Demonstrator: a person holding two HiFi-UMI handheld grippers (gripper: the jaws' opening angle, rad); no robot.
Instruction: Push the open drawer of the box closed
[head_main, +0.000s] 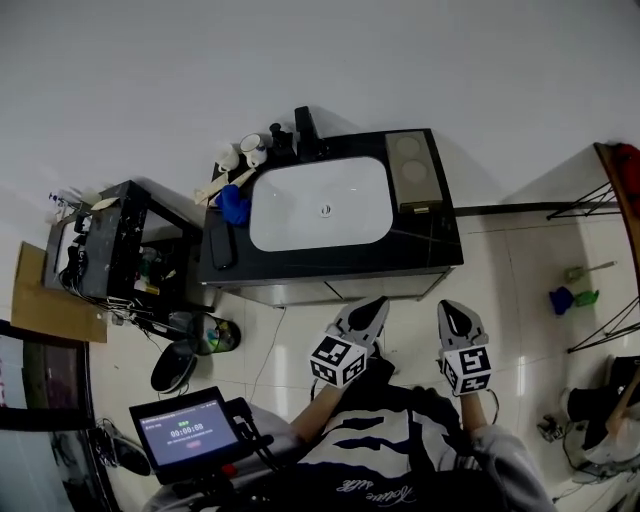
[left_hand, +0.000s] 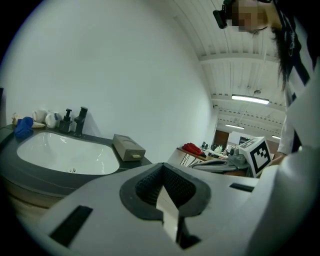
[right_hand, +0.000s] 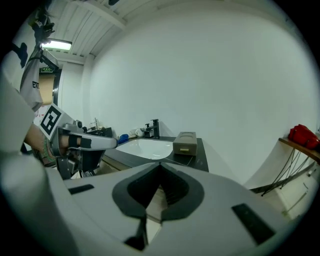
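Both closed and empty - left gripper (head_main: 372, 310), right gripper (head_main: 455, 312) - held apart from the counter's (head_main: 440, 250) near edge, box (head_main: 412, 172) at its right end.

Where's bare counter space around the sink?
Free: the front strip of the counter between sink and front edge, and the right corner in front of the box. Crowded: back-left corner, with cups, faucet and blue cloth; a dark item fills the left strip.

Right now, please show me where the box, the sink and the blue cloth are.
box (head_main: 411, 165): head view, its top face.
sink (head_main: 300, 205): head view, bare white basin.
blue cloth (head_main: 235, 204): head view, its middle.
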